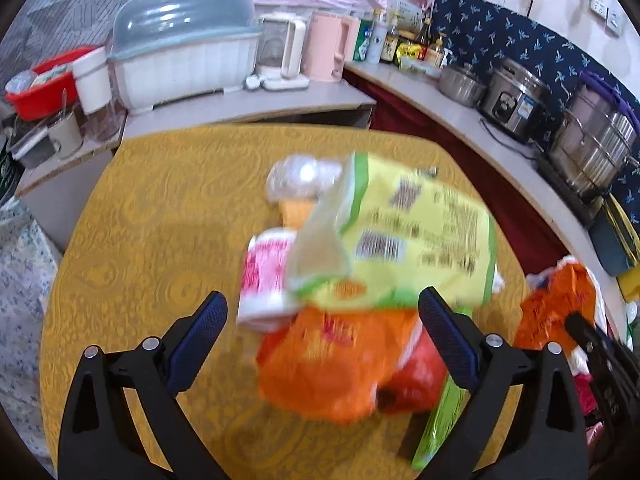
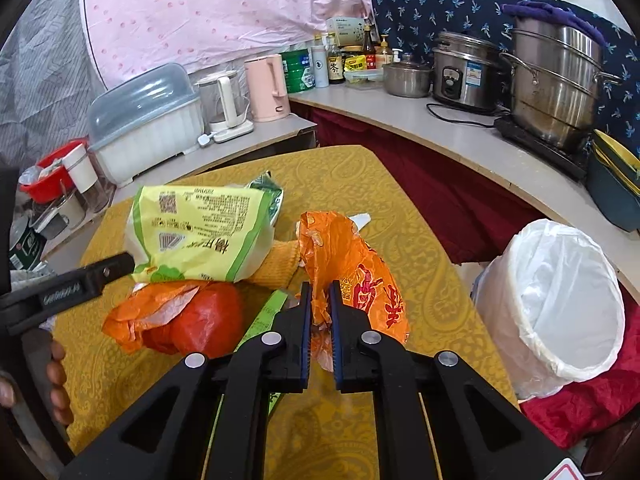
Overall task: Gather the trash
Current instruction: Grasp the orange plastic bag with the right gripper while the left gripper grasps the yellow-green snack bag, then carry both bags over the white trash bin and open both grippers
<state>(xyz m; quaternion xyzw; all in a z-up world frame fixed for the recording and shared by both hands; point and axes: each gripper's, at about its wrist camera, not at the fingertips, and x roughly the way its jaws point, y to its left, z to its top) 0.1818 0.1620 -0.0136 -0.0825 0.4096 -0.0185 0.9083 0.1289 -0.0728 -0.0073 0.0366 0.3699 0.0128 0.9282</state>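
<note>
Jaws of the right gripper (image 2: 320,304) are clamped on a fold of the crumpled orange plastic bag with red print (image 2: 352,268), pinched low so the rest of the film stands up between the pads. Jaws of the left gripper (image 1: 324,316) stand wide and grip nothing; that gripper hovers over the pile, probably ready for the next piece.

Just beyond lies the remaining trash on the yellow patterned tablecloth (image 2: 400,208): an orange-and-red crumpled wrapper (image 2: 180,320), a narrow green packet (image 2: 264,312) and, on top, a large yellow-green printed food bag (image 2: 200,232).

Beside the table, right of the held bag, stands the white-lined waste bin (image 2: 556,304), mouth open toward the table, the likely destination.
</note>
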